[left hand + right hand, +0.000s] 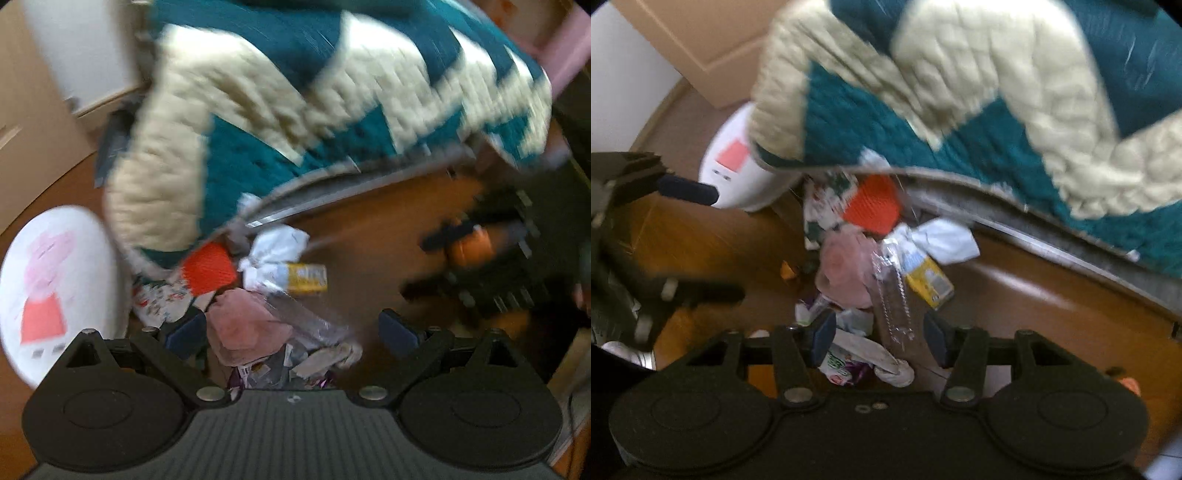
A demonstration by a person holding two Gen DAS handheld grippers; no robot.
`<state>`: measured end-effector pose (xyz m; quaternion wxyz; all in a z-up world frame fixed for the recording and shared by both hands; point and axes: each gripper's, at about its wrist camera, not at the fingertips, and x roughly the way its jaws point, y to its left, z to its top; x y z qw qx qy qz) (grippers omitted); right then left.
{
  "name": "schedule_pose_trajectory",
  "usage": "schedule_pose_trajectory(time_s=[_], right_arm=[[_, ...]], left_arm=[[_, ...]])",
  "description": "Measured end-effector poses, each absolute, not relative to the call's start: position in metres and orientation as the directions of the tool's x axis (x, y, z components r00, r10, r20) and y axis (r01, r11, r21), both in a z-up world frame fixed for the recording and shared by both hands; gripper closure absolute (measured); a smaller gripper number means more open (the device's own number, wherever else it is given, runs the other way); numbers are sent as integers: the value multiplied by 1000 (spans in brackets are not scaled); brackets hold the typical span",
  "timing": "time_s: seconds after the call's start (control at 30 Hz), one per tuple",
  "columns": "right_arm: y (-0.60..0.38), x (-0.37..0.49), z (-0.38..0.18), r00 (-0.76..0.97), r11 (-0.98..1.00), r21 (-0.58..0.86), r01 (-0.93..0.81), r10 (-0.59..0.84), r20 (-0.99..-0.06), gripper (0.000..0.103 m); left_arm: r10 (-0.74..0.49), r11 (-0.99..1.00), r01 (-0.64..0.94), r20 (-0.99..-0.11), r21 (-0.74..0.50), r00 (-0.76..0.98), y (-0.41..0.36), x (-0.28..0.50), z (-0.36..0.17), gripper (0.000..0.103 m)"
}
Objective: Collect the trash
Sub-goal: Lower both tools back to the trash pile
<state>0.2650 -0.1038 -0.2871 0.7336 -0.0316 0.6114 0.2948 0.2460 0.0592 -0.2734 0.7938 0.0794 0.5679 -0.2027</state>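
Observation:
A heap of trash lies on the wooden floor beside the bed: a crumpled pink bag (pixel 247 325) (pixel 846 273), a yellow carton (pixel 306 277) (pixel 929 282), crumpled white paper (pixel 277 247) (pixel 942 240), a red-orange mesh piece (pixel 208 269) (pixel 873 208) and clear plastic packaging (pixel 306 317) (pixel 892 295). My left gripper (pixel 291 332) hangs over the heap, open wide, with nothing pressed between its pads. My right gripper (pixel 881 341) also points down at the heap, open, above printed wrappers (pixel 842 365). Both views are motion-blurred.
A teal and cream quilt (pixel 295 110) (pixel 960 110) hangs off the bed over the heap's far side. A white bin with a cartoon pig (pixel 55 288) (pixel 738 173) stands to the left. The other gripper shows at each view's edge (pixel 480 258) (pixel 687 190). Bare floor (pixel 1015 295) lies to the right.

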Motion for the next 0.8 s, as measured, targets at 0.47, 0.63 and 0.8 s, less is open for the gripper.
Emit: schedule_pose_trajectory(time_s=[0.47, 0.63, 0.8], right_arm=[[-80, 298, -416, -126, 790, 368, -490, 354, -927, 52], [-66, 303, -455, -156, 793, 364, -489, 331, -931, 53], [-53, 304, -475, -162, 777, 354, -521, 317, -935, 55]], left_arm=[[-234, 528, 848, -951, 49, 200, -13, 189, -409, 3], [-250, 526, 850, -955, 3, 157, -21, 188, -439, 3], [-234, 551, 834, -960, -3, 152, -24, 194, -464, 4]])
